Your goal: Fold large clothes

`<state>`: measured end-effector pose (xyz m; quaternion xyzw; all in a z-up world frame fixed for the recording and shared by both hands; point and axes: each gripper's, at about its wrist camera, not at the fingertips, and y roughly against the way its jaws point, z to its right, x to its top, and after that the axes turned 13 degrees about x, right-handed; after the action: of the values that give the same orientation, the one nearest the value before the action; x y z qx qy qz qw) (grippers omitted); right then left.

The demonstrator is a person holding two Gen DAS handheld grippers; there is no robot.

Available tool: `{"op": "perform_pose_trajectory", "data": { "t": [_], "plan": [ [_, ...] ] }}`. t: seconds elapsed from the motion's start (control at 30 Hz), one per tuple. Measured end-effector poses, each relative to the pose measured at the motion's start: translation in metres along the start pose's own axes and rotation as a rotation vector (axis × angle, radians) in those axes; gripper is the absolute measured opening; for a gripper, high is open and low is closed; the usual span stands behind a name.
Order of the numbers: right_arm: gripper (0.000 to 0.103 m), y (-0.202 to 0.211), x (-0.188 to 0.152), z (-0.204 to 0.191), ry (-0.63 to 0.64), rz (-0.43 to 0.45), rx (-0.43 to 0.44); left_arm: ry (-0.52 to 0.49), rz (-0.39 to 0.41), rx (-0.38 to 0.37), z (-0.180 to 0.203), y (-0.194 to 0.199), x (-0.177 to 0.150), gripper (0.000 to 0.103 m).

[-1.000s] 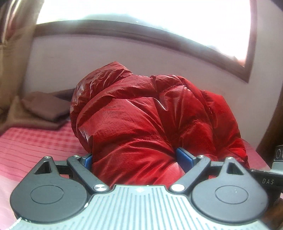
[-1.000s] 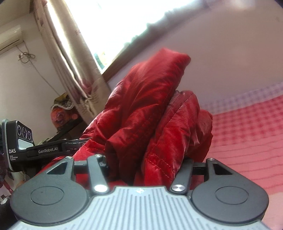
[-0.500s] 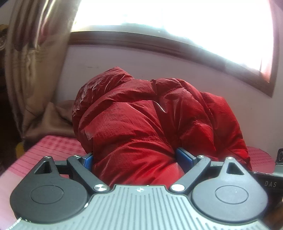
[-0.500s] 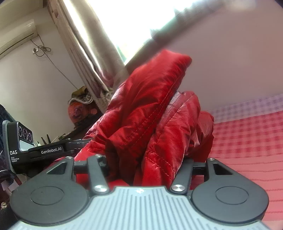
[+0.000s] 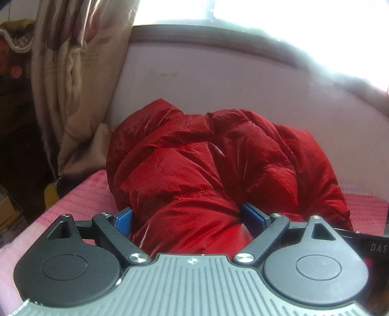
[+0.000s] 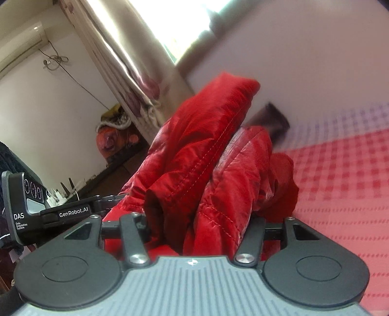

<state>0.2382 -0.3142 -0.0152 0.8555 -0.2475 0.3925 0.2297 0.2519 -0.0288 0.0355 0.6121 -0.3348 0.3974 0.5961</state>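
The red puffer jacket (image 5: 218, 170) is lying bunched on the bed (image 5: 82, 194), which is wearing a pink checked cover; it is rising in shiny quilted folds in front of the pale wall (image 5: 218, 85) under the bright window (image 5: 267, 21); a beige curtain (image 5: 73, 85) is hanging just to its left. The left gripper (image 5: 187, 216) is standing wide, and a thick roll of the jacket is filling the gap between its blue pads (image 5: 125, 217), pressing against both of them, so it is gripping that roll. In the right wrist view the right gripper (image 6: 199, 223) is standing about half apart; two stitched folds of the jacket (image 6: 206, 150) are being squeezed between its black fingers (image 6: 252, 233) and are sticking up from it; the checked bed cover (image 6: 340, 182) is spreading to the right, and the left gripper's body (image 6: 48, 209) is showing just beside, at the left edge.
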Motion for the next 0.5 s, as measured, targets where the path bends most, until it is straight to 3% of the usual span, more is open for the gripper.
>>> {"op": "perform_pose_trajectory", "data": {
  "t": [0.2,0.5],
  "plan": [
    [0.054,-0.002,-0.006,0.009,0.004,-0.027,-0.013,-0.01,0.014,-0.002,-0.003,0.0,-0.007,0.089],
    [0.054,0.006,-0.015,0.011,0.073,-0.089,-0.053,-0.009,0.013,0.023,-0.014,-0.003,-0.012,0.103]
  ]
}}
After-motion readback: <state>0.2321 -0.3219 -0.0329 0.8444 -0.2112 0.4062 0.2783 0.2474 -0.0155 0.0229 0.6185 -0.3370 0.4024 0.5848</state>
